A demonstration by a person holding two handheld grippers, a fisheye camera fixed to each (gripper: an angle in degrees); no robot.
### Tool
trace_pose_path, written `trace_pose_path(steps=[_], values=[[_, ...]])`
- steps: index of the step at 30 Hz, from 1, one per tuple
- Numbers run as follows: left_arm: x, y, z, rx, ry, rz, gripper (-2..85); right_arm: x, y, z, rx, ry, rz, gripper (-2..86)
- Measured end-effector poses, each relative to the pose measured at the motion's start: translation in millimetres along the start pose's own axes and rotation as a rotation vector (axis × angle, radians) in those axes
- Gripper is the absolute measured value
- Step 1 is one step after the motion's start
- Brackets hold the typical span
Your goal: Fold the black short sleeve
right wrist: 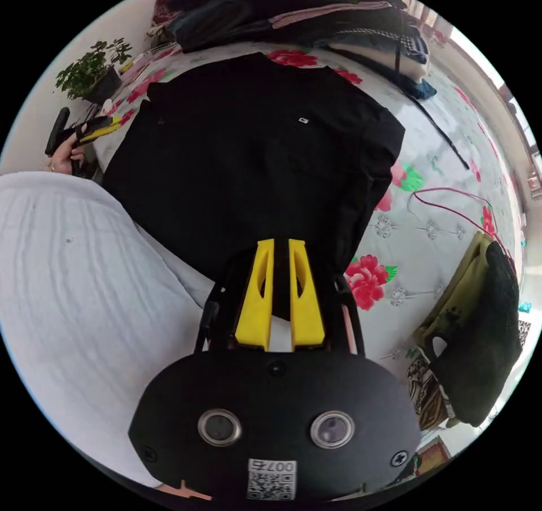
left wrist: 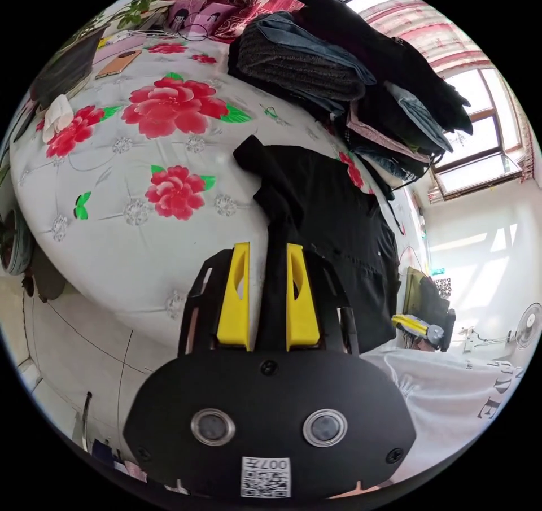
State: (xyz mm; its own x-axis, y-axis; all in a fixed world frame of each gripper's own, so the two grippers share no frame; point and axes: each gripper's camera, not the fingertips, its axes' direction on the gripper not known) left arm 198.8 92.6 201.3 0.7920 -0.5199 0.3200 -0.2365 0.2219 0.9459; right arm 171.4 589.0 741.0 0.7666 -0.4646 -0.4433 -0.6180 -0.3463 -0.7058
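I see a wide bed (left wrist: 113,206) covered in a pale quilted sheet printed with big red flowers and green leaves. On it, spread mostly flat, lies the black short sleeve (right wrist: 248,155), its bottom edge at the near side of the bed by my body and its collar end toward a pile of clothes (left wrist: 350,76) stacked along the far side, dark and grey garments heaped one on another. In the left gripper view the same shirt (left wrist: 333,223) looks narrow and bunched, with one sleeve sticking out over the flowered sheet. My white top (right wrist: 73,285) fills the lower left of the right gripper view. A window (left wrist: 480,138) lets in bright daylight beyond the pile. An olive and black bag (right wrist: 480,330) sits at the bed's edge, near a thin red cord (right wrist: 451,206) looping across the sheet. A potted plant (right wrist: 90,76) stands past the bed's far corner. My left gripper (left wrist: 270,285) has its yellow jaws closed on a strip of the black fabric, which runs up between them. My right gripper (right wrist: 280,285) has its jaws close together at the shirt's near hem; I cannot tell whether both press on the cloth. In the right gripper view the left gripper (right wrist: 93,130) appears small beside the shirt's edge, held in a hand (right wrist: 65,155).
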Motion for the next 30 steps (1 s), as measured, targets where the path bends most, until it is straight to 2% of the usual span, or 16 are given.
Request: trace_pose_path(steps=[2,6,9,11,14,16,18,21,23,26,28,29,30], values=[[-8,-18,4,0.028,0.044,-0.05,8.3,-20,-12,21,-0.124,0.02,-0.051,0.2],[-16,-44,22,-0.024,0.076,-0.099,7.2,-44,-11,14,-0.085,0.156,-0.018,-0.1],[-13,-46,35,-0.113,0.015,-0.065,3.9,-46,-5,7,-0.079,0.181,-0.025,-0.2],[-16,-40,28,-0.08,0.001,-0.075,2.1,-42,0,1,-0.07,0.167,-0.008,-0.2],[-43,-21,9,-0.001,0.121,-0.225,0.1,-27,9,-7,-0.037,0.105,0.104,-0.2],[-82,18,1,0.12,0.383,-0.498,-0.6,-12,17,-12,-0.007,0.04,0.205,-0.2],[-101,50,3,0.201,0.533,-0.652,-0.8,10,31,-18,0.035,-0.07,0.339,-0.2],[-103,75,0,0.245,0.576,-0.708,-0.9,34,47,-21,0.059,-0.174,0.436,-0.2],[-90,71,-9,0.252,0.557,-0.659,-0.9,45,54,-23,0.05,-0.213,0.469,-0.2],[-30,36,-39,0.224,0.441,-0.325,-0.9,56,58,-36,0.033,-0.216,0.466,-0.2],[59,12,-60,0.146,0.26,0.124,-0.9,58,59,-54,0.095,-0.202,0.448,-0.1],[85,11,-61,0.12,0.213,0.249,-0.9,60,56,-66,0.131,-0.209,0.427,0.0],[134,16,-56,0.058,0.113,0.48,-0.9,61,51,-78,0.165,-0.215,0.398,0.2]])
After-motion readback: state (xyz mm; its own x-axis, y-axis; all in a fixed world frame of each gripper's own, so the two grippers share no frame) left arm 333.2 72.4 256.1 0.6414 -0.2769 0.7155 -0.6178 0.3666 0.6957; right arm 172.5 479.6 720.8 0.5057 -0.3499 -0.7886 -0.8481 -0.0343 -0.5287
